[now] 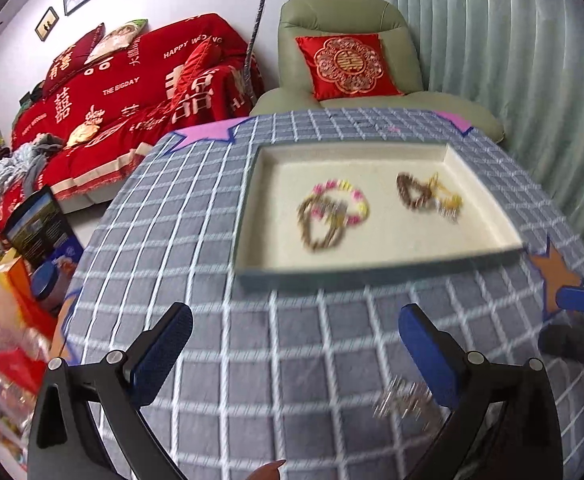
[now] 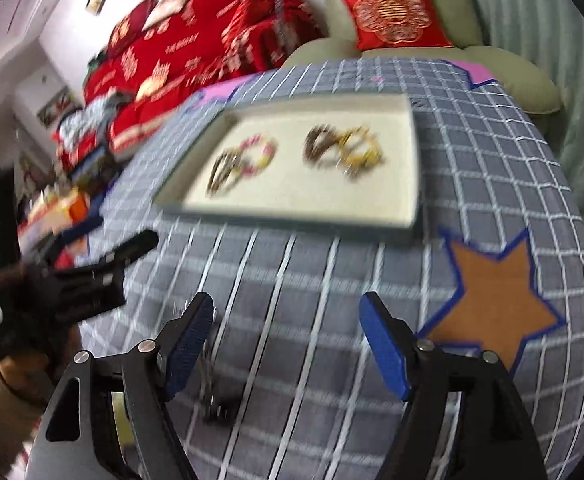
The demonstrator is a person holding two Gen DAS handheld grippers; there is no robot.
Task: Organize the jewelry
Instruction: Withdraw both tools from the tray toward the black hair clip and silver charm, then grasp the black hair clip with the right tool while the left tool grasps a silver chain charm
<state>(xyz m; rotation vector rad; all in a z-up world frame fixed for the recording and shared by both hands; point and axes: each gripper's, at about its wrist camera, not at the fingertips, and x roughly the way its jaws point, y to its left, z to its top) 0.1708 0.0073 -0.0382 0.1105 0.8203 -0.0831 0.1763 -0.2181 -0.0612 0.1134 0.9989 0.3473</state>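
Living room, grey checked tablecloth (image 1: 292, 360), red-draped sofa (image 1: 131, 80) and green armchair (image 1: 352, 20) behind.

Loose silvery jewelry piece (image 1: 402, 398) on cloth, outside tray (image 1: 332, 276), just beside right finger of left gripper (image 1: 296, 344); blurred, type unclear, likely chain or clip. In right wrist view, same or similar dark-and-silver piece (image 2: 215, 396) just beside left finger of right gripper (image 2: 287, 340). Four bracelets in tray: pink-yellow beaded (image 1: 344, 202) overlapping bronze one (image 1: 318, 226), brown beaded (image 1: 412, 192) touching gold one (image 1: 446, 200). Both claws spread wide, nothing held. Handling estimate: light, limp, slippery, prone to snag on cloth weave; pinch across bunched middle, pads low to cloth, gentle closure. Orange star patch (image 2: 496, 304) at right, pink patches at far corners.
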